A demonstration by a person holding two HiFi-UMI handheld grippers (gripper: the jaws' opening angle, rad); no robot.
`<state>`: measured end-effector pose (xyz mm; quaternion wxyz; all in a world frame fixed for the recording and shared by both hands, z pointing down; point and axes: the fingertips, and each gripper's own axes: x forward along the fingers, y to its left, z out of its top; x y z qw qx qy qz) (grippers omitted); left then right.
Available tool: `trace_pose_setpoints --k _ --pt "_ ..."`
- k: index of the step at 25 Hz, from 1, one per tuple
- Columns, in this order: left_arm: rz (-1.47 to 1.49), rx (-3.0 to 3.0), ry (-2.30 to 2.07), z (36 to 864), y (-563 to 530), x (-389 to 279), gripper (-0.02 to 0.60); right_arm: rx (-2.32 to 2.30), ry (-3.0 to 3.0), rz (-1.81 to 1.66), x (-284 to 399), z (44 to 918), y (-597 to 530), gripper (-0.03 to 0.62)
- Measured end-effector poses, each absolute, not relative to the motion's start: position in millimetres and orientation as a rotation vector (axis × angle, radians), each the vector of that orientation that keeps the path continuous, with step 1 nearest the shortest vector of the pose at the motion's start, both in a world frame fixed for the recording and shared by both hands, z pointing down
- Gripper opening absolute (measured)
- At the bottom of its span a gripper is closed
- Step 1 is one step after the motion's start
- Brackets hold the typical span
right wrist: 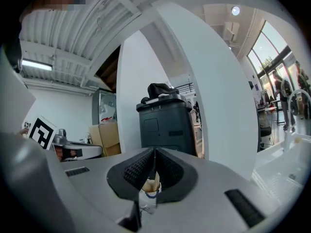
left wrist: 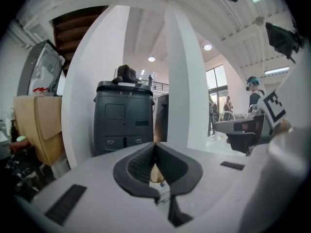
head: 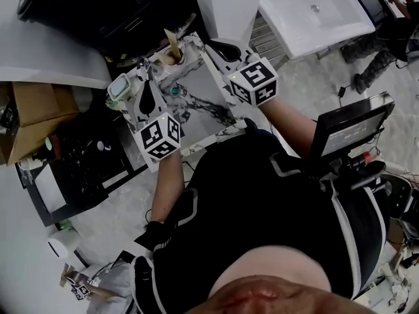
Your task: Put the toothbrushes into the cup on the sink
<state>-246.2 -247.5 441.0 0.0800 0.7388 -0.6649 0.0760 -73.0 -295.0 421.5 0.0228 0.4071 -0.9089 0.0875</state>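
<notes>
Left gripper (left wrist: 155,147) and right gripper (right wrist: 154,152): fingers clenched, nothing between. The cup (head: 174,57) stands at the far end of the surface (head: 209,84) w/ a toothbrush (head: 171,40) sticking out. A careless swing close by could prob. tip it.

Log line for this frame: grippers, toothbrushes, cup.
left gripper: shut, empty | right gripper: shut, empty | toothbrushes: upright in cup | cup: on sink, back corner

Bright indoor light from ceiling lights (left wrist: 207,47) and big windows (right wrist: 272,47), a bit blown out there, heavy fisheye bending at the edges, dark vignette corners in both gripper views
</notes>
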Motion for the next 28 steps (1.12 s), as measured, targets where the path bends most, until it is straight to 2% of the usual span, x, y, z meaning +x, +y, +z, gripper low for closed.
trace_pose_setpoints --k 9,28 --pt "0.049 2.278 -1.905 407.6 -228.8 -252.3 0.005 1.149 -2.862 0.202 -96.6 402.8 -276.0 0.029" --pt "0.148 2.299 -1.948 396.0 -213.7 -248.4 0.005 1.223 -2.822 0.118 -84.8 382.6 -265.0 0.023"
